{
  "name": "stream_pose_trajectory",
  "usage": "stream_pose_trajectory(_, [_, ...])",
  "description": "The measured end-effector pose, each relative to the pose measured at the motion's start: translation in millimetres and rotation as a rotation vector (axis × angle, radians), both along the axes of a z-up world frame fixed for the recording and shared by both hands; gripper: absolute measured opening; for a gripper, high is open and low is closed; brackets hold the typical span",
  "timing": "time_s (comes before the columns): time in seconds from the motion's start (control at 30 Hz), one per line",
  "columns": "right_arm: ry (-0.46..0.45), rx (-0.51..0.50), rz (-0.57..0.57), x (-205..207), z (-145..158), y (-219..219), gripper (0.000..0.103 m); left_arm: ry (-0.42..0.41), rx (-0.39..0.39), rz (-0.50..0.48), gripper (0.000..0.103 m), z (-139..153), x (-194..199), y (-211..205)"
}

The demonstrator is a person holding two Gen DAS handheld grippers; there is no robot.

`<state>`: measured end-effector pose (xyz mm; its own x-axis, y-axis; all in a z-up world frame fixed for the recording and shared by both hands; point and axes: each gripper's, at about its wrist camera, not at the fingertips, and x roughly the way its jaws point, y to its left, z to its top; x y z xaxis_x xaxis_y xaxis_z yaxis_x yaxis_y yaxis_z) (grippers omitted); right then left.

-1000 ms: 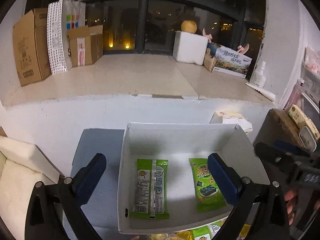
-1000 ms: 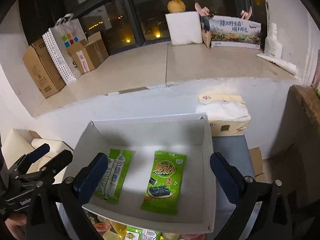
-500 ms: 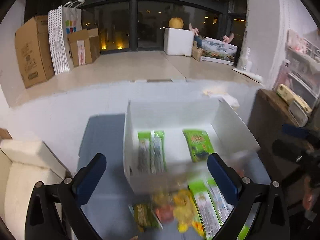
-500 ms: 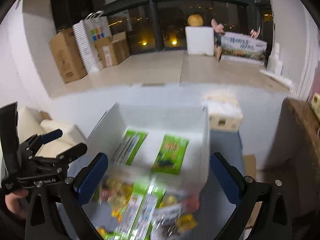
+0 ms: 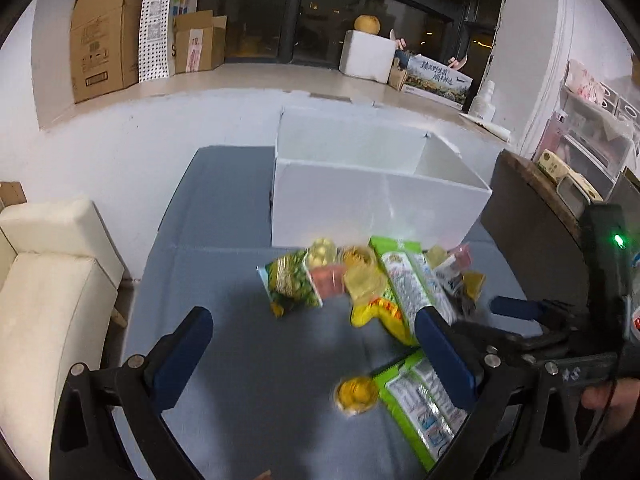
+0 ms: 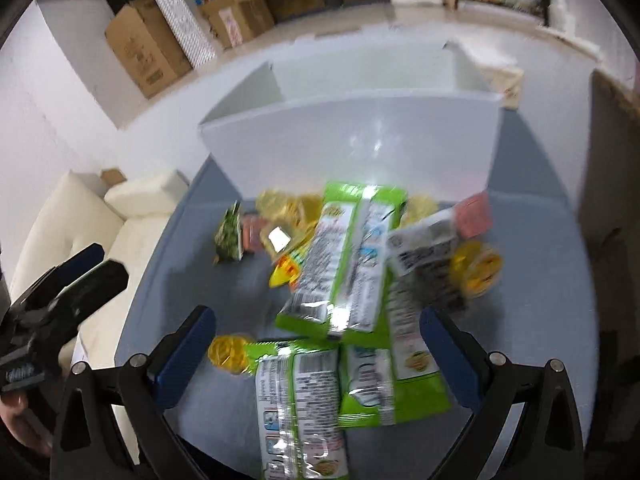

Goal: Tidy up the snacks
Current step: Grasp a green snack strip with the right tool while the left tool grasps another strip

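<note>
**Both hand-held grippers over the snack pile, nothing picked**

My left hand-held gripper (image 5: 312,352) and right hand-held gripper (image 6: 318,354) both hang spread apart, empty, above the snacks (image 6: 344,264) heaped on the grey tabletop (image 5: 240,360), just before the white box (image 5: 376,204), handy for sorting. Long green packs: I count three or four; blur hides the rest

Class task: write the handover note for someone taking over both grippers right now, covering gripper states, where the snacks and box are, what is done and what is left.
Left gripper: open, holds nothing.
Right gripper: open, holds nothing.
White box stands at the far end of the grey table; its inside is hidden from here.
Snack pile lies loose before the box: green packets, jelly cups. A yellow cup sits apart, nearer.
Done: cannot tell.
Left: sort the pile into the box.
</note>
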<state>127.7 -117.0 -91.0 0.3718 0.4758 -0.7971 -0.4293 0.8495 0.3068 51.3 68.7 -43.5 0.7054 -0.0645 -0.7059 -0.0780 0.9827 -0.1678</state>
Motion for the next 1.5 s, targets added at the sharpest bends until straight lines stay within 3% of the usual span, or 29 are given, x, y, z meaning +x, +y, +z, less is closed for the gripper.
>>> stream_pose_trajectory(0.27, [0.085, -0.028, -0.007, 40.3, -24.7, 30.3, 0.099, 0.021, -0.001, 0.022, 0.103, -11.6, -8.2, 7.0])
stream_pose_trajectory(0.37, [0.059, -0.069, -0.025, 48.6, -28.2, 35.1, 0.098, 0.030, -0.012, 0.018, 0.103, -14.9, -7.6, 7.4])
stream_pose_trajectory(0.43, [0.071, -0.087, -0.042, 54.2, -30.9, 34.7, 0.092, 0.031, -0.010, 0.013, 0.103, -16.3, -8.3, 4.5])
stream_pose_trajectory(0.53, [0.068, -0.155, -0.035, 58.2, -37.5, 34.6, 0.074, 0.039, -0.015, -0.002, 0.103, -19.8, -8.4, -1.2])
stream_pose_trajectory(0.63, [0.082, -0.112, -0.034, 60.0, -41.3, 27.7, 0.072, 0.055, -0.018, -0.016, 0.103, -24.5, -8.4, -9.6])
stream_pose_trajectory(0.77, [0.083, -0.053, -0.022, 54.4, -27.0, 16.6, 0.069, 0.076, -0.024, -0.044, 0.103, -29.9, -9.6, -23.6])
stream_pose_trajectory(0.93, [0.010, 0.041, -0.025, 32.6, 18.0, -8.2, 0.069, 0.107, -0.001, -0.090, 0.103, -35.8, -10.4, -51.7])
stream_pose_trajectory(1.07, [-0.066, 0.090, -0.070, 10.0, 50.2, -42.8, 0.069, 0.192, -0.048, -0.124, 0.103, -52.7, -5.0, -76.6])
stream_pose_trajectory(1.2, [-0.122, 0.117, -0.147, -13.3, 61.0, -73.5, 0.069, 0.280, -0.030, -0.099, 0.103, -74.9, 0.6, -99.8])
stream_pose_trajectory(1.3, [-0.132, 0.136, -0.193, -27.6, 62.8, -91.1, 0.069, 0.333, 0.006, -0.072, 0.103, -86.2, 6.9, -117.1])
stream_pose_trajectory(1.37, [-0.135, 0.137, -0.208, -33.2, 60.8, -95.3, 0.069, 0.338, 0.087, -0.071, 0.102, -89.8, 12.7, -135.9])
stream_pose_trajectory(1.5, [-0.115, 0.138, -0.202, -39.0, 53.5, -96.9, 0.069, 0.373, 0.153, -0.111, 0.099, -104.1, 21.0, -160.5])
